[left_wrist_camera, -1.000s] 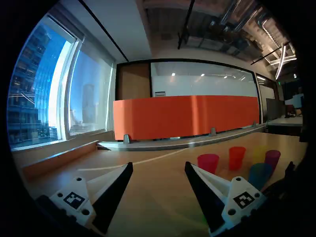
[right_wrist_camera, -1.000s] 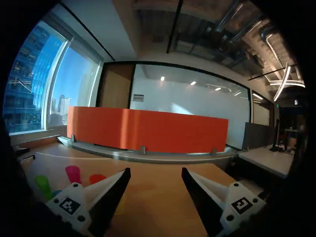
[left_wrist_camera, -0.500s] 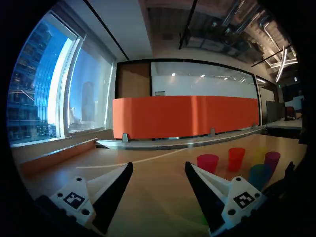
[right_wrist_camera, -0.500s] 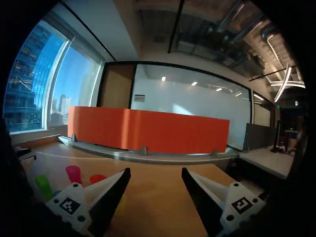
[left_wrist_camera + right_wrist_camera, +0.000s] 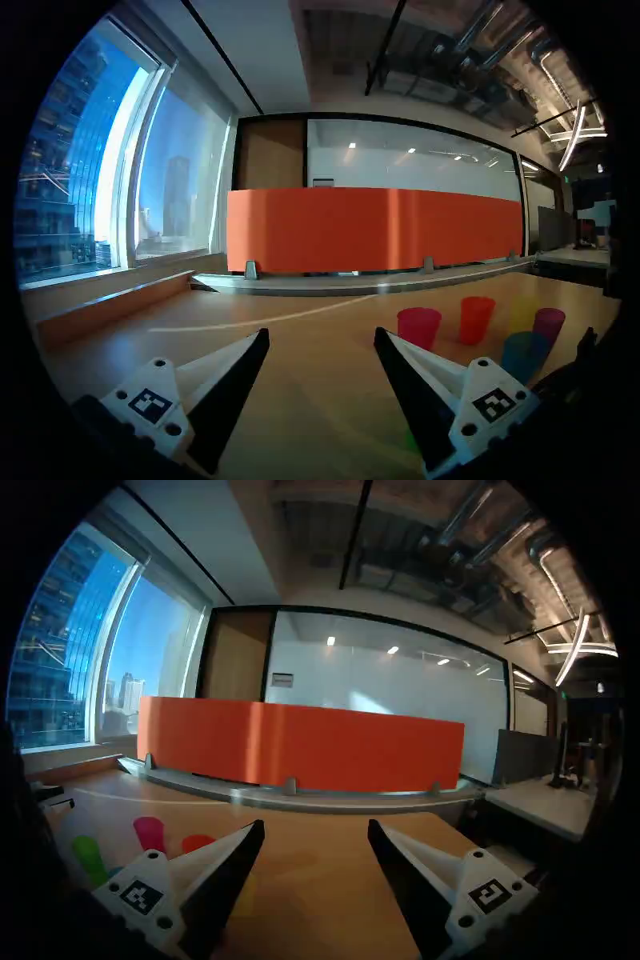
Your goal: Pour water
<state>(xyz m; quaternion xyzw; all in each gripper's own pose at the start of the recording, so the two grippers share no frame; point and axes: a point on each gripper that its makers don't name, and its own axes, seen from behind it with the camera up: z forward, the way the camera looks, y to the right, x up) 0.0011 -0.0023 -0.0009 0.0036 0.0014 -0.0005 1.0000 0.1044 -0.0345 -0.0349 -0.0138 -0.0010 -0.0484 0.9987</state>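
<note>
Several coloured plastic cups stand on the wooden table (image 5: 320,384). In the left gripper view they sit to the right: a pink cup (image 5: 418,326), an orange cup (image 5: 476,319), a yellow cup (image 5: 524,314), a purple cup (image 5: 549,326) and a teal cup (image 5: 524,356). My left gripper (image 5: 320,344) is open, low over the table, left of the cups, holding nothing. In the right gripper view a green cup (image 5: 89,858), a magenta cup (image 5: 150,833) and an orange cup (image 5: 196,842) stand at lower left, partly behind my left finger. My right gripper (image 5: 316,832) is open with nothing between its fingers.
An orange divider panel (image 5: 372,230) runs along the table's far edge on a metal rail (image 5: 304,798). Tall windows (image 5: 80,184) line the left wall. A second desk (image 5: 548,804) stands at the right.
The left gripper view has dipped and shifted slightly, so the cups and divider sit a little higher. The right gripper view is almost unchanged. Both grippers stay open.
</note>
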